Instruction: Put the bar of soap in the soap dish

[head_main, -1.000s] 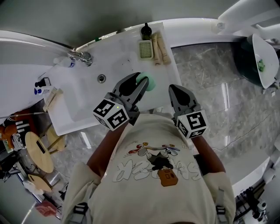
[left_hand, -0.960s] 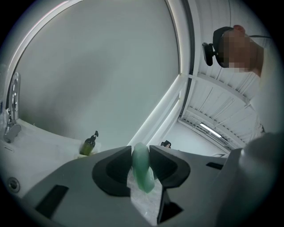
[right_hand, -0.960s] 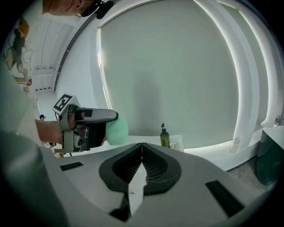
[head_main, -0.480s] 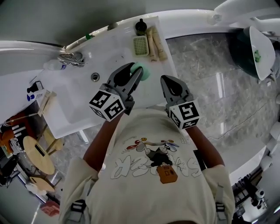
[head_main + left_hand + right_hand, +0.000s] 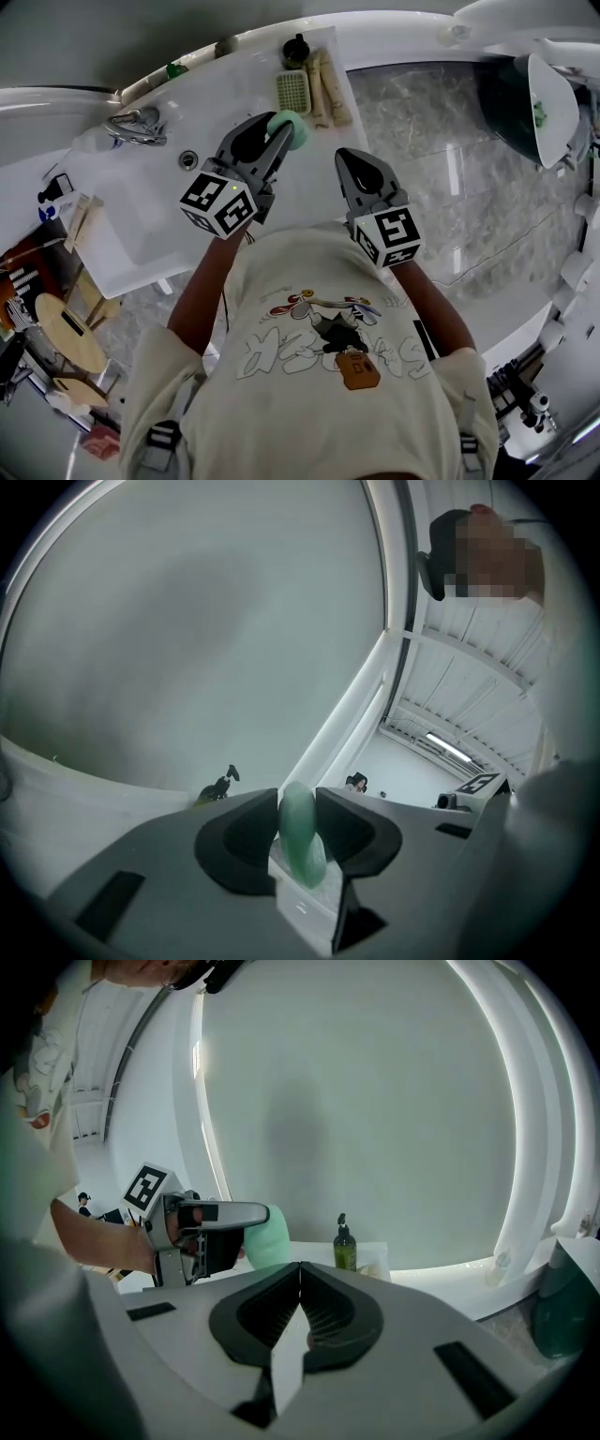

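Soap (image 5: 294, 131), a pale green bar, is sitting pinched on edge between the jaws of the left gripper (image 5: 279, 134), and it is not yet lying in the soap dish (image 5: 293, 92). Starting from the left of the head view, a chrome faucet (image 5: 134, 125) is curving over the white sink (image 5: 141, 225), and the round drain (image 5: 188, 159) is lying just to its right. Next, the left gripper is reaching forward over the sink's flat ledge and holding the bar just short of the ridged green dish, which is resting at the back of that ledge. A dark pump bottle (image 5: 297, 49) is standing behind the dish. Two beige stick-like items (image 5: 328, 89) are lying just beside the dish on its right. Further right, the right gripper (image 5: 352, 164) is hovering by the ledge's right edge, next to a grey marble surface (image 5: 450, 187). Its jaws are pressing together with nothing between them.
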A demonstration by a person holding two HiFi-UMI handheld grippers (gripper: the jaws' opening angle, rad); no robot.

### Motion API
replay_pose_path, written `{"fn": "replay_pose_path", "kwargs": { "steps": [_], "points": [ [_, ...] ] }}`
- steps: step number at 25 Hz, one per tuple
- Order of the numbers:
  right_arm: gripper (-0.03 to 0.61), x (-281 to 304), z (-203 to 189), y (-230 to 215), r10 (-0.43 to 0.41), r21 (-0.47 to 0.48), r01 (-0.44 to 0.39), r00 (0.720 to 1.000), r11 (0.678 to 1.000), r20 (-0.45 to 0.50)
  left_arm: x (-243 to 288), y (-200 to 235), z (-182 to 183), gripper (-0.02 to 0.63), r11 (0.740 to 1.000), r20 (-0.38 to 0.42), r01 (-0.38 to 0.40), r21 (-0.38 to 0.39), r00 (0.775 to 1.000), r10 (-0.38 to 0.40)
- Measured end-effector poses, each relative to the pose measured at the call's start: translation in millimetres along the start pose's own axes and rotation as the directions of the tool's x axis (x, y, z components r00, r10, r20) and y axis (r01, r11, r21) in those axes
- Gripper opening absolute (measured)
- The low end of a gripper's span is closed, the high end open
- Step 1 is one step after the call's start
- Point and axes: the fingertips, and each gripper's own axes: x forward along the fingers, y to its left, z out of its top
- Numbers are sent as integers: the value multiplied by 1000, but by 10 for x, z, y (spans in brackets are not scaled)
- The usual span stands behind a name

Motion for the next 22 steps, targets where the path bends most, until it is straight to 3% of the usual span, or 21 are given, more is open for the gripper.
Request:
{"fn": "replay_pose_path", "kwargs": {
  "steps": [14, 22],
  "points": [
    [6, 382, -50, -144, 12, -38, -15, 997, 999, -74, 223, 352, -130, 138, 997, 8, -12, 74, 1000, 12],
    [8, 592, -284, -156, -9, -19, 7, 994, 1000, -110, 360, 455, -359, 138, 990, -37, 10, 137, 999, -5]
  ]
}}
